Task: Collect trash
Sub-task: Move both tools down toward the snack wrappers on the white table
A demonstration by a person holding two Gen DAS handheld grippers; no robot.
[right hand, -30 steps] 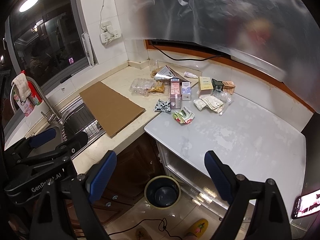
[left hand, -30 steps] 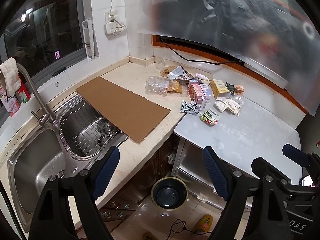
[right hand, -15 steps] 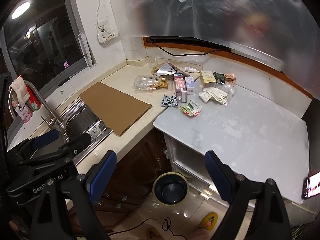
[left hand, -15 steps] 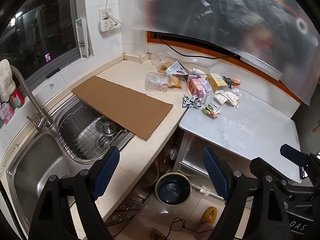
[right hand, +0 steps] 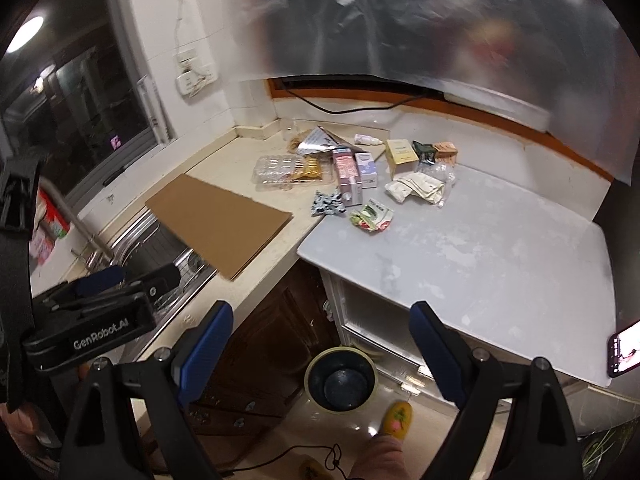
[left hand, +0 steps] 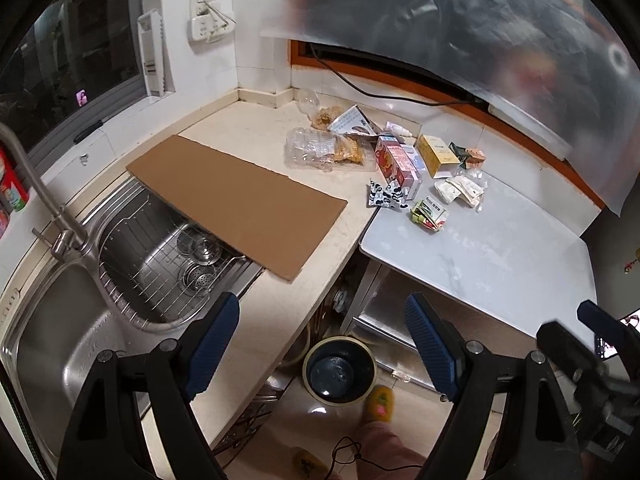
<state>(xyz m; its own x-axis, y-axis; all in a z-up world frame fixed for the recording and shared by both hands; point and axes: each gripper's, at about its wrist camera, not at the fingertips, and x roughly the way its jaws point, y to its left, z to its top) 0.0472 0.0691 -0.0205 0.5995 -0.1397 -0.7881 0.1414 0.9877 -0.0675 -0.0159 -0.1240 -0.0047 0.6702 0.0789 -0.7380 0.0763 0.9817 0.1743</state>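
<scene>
Left gripper (left hand: 322, 346): jaws spread wide, empty, held above the floor.
Right gripper (right hand: 320, 350): jaws likewise wide apart, nothing between them.
Trash (right hand: 360, 176): cartons, wrappers and a clear plastic tray heaped at 12 o'clock on the counter (right hand: 480, 248), well apart from both grippers.
Bin (left hand: 339, 372): on the floor at 6 o'clock, between the jaws in both views.
Cardboard sheet (left hand: 236, 200): overhangs the sink (left hand: 64, 344) at 10 o'clock.

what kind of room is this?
Most likely a home kitchen: a stainless sink with a faucet, a stone countertop strewn with food packaging, and a trash bin on the floor.
</scene>
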